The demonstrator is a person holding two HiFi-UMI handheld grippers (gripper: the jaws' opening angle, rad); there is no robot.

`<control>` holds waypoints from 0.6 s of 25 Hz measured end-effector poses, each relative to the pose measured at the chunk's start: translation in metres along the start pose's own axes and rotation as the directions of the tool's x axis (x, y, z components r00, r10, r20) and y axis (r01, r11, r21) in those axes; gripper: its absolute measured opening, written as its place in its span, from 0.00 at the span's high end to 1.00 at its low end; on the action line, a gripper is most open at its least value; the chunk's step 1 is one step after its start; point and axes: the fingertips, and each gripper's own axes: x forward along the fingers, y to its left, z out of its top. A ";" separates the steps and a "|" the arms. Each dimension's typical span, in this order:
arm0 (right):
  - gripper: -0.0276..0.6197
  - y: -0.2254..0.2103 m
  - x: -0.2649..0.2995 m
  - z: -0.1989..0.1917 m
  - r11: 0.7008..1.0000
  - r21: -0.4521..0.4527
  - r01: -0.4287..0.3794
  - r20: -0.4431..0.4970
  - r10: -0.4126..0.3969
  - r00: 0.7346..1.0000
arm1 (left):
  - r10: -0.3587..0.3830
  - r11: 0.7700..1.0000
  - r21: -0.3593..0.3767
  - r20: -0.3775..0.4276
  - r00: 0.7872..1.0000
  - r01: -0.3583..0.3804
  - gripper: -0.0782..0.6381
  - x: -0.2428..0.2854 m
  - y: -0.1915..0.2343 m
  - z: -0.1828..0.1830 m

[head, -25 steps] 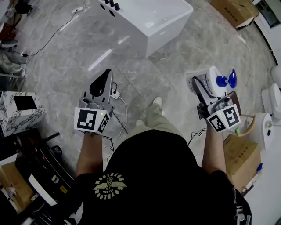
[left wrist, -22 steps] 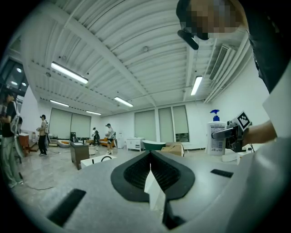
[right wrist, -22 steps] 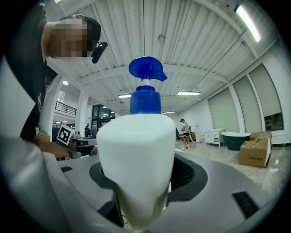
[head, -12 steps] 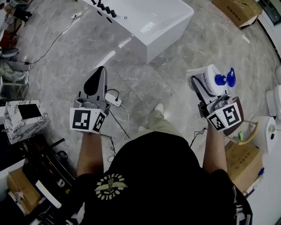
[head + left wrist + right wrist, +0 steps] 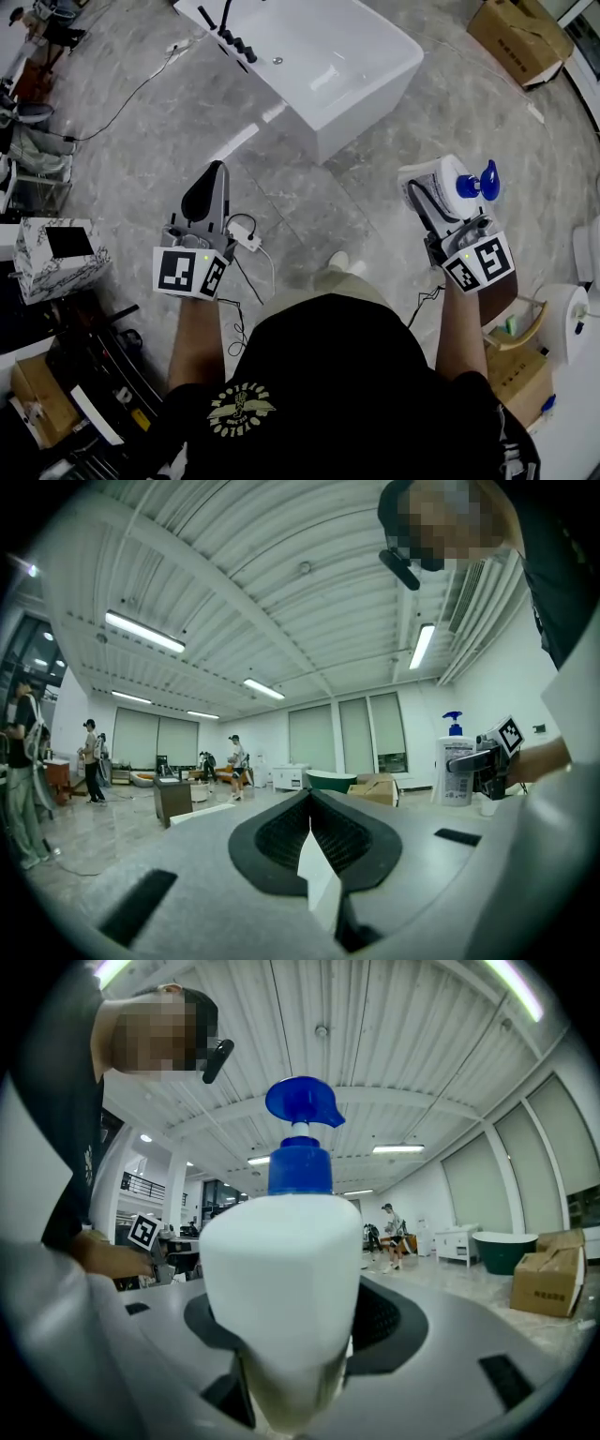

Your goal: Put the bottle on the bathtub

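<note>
The person is standing on a grey marble floor (image 5: 141, 141), holding one gripper in each hand out in front of a black shirt (image 5: 337, 394). The right gripper (image 5: 429, 199) is clamping a white bottle (image 5: 448, 178) by its body, its two jaws pressing on opposite sides; the bottle's blue pump (image 5: 480, 180) is pointing away from the person, and in the right gripper view the bottle is filling the space between the jaws with the pump standing on top. The bottle is hanging in the air above the floor, well apart from the bathtub (image 5: 370, 105), which is sitting ahead of the person and between the two grippers at the top of the head view. A row of dark taps (image 5: 234, 39) is lining the tub's left rim. The left gripper (image 5: 208, 187) is hovering level with the right one, its jaws pressing together and gripping nothing, as the left gripper view is showing. A white cable (image 5: 246, 234) is lying on the floor just beside it. A marbled box (image 5: 52, 253) is sitting at the far left, and a cardboard box (image 5: 511, 28) is resting beyond the tub at the upper right.
</note>
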 end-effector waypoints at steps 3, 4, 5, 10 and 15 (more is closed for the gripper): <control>0.55 -0.017 0.006 0.001 1.000 0.005 -0.030 0.004 0.030 1.000 | 0.036 0.999 -0.010 0.019 0.999 -0.036 0.88 0.007 0.000 0.006; 0.55 -0.021 0.008 0.001 0.999 0.008 -0.036 0.005 0.036 0.999 | 0.044 0.999 -0.012 0.020 0.999 -0.044 0.88 0.008 -0.001 0.005; 0.55 -0.025 0.011 0.002 0.999 0.010 -0.041 0.006 0.041 0.999 | 0.050 0.999 -0.011 0.017 0.999 -0.049 0.88 0.009 -0.002 0.004; 0.55 -0.030 0.030 0.008 0.997 -0.006 -0.077 0.006 0.077 0.997 | 0.085 0.996 -0.024 0.002 0.996 -0.085 0.88 0.009 0.011 -0.003; 0.55 -0.033 0.048 0.004 0.994 -0.006 -0.108 -0.015 0.108 0.994 | 0.102 0.994 -0.043 -0.009 0.995 -0.103 0.88 0.013 0.020 -0.010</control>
